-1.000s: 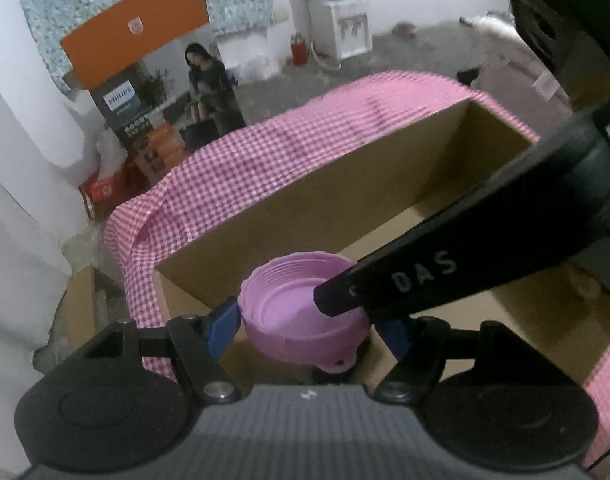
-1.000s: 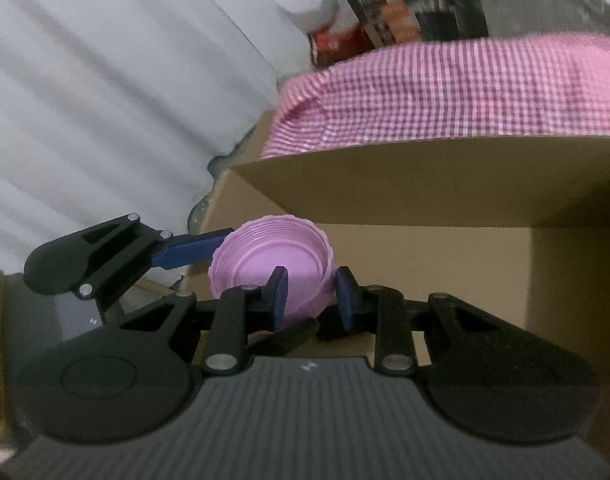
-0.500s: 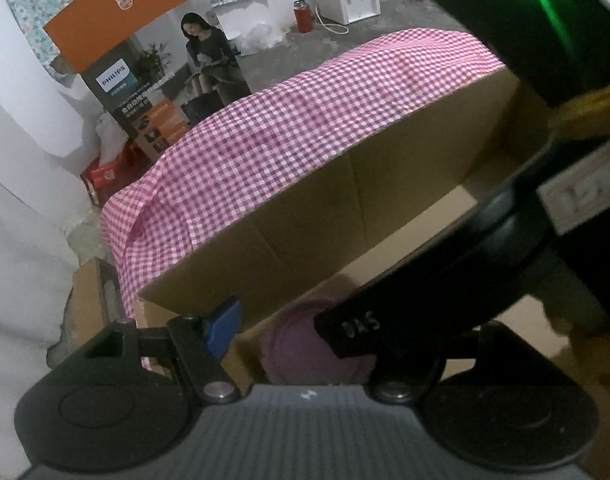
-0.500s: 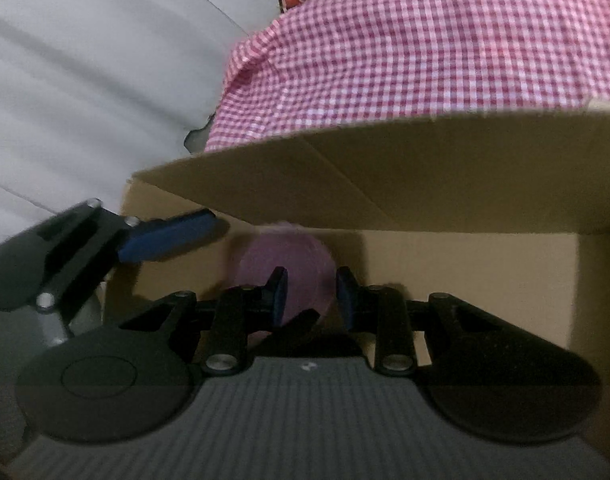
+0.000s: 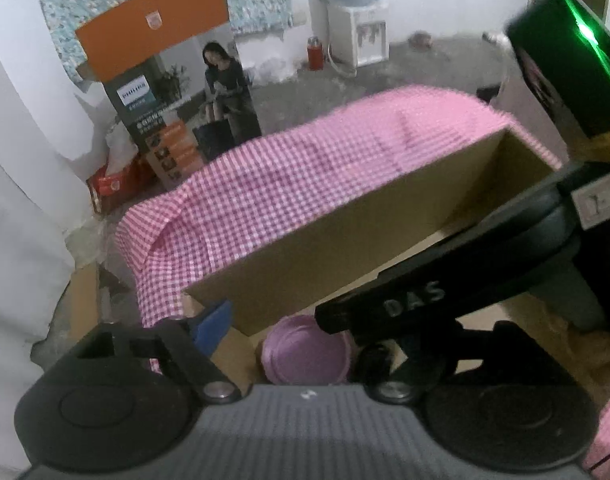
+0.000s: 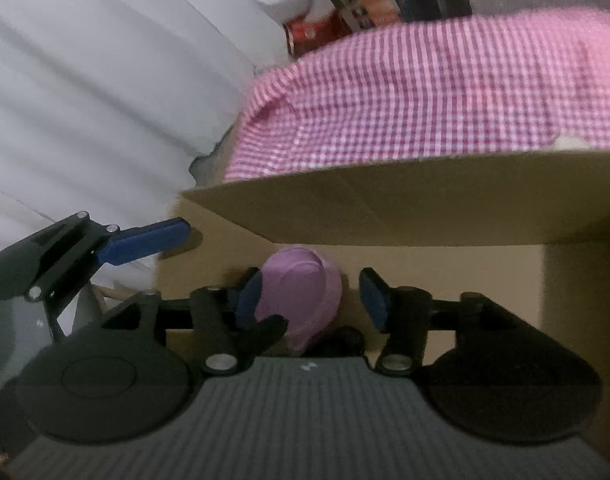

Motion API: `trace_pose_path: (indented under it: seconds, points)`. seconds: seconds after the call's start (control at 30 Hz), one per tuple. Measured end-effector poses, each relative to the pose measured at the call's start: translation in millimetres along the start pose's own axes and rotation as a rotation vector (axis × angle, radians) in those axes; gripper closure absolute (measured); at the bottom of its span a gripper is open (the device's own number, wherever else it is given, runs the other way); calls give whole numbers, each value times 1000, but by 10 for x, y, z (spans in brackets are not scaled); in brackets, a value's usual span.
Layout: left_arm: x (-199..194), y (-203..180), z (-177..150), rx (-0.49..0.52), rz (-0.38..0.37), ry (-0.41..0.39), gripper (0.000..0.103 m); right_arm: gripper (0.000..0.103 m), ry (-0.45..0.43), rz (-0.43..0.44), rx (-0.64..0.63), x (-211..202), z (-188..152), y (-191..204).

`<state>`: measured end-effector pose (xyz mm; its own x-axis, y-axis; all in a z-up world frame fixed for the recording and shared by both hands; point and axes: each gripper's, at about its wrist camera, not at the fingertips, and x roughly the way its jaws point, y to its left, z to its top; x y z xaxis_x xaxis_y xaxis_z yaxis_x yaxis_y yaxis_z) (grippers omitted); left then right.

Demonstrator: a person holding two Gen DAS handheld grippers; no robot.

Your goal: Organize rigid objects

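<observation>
Pink round plastic bowl [image 6: 301, 300] lying inside brown cardboard box [image 6: 425, 216], between the opening fingers of my right gripper [image 6: 311, 300], my left gripper [image 5: 305, 320] opening too, grasping nothing, pink gingham cloth [image 5: 297, 192] behind.

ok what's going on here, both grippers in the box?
A person with a gripper in each hand is dropping a pink bowl into the cardboard box on the checked cloth. The right gripper is opening, with the bowl loose between its fingers. The left gripper is also opening, and the bowl lies low in the box, below its fingers.
</observation>
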<state>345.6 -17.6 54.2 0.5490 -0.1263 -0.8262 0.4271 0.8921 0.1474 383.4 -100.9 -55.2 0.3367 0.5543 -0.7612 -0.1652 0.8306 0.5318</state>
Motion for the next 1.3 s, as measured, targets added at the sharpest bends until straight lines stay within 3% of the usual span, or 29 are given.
trace_pose_path:
  seconds: [0.17,0.33,0.5,0.67,0.8,1.03,1.23,1.3]
  points:
    - [-531,-95,-69,-7,-33,-82,13,29,-97,-7,-68,-506,-162,196]
    - [-1047,-281,-209,3,-47,-158,13,28,-196,-22,-93,-1061,-438,279]
    - [-1485,-558,-475,10,-89,-223,11,28,-270,-39,-94,-1539,-900,240]
    - [-1673,-960,-884,40,-108,-268,11,26,-326,-42,-77,-1950,-1545,33]
    - [-1601,-1304,-1229,54,-156,-291,8,26,-343,-66,-49,-2011,-2086,-222]
    - [-1073,-1844,-1607,66,-245,-240,8,26,-335,-112,36,-1736,-2801,-704]
    - [-640,-2203,-1700,103,-210,-217,9,30,-278,-113,66,-1504,-2839,-940]
    - [-536,-2240,-1696,103,-217,-208,9,36,-274,-107,58,-1477,-2799,-991]
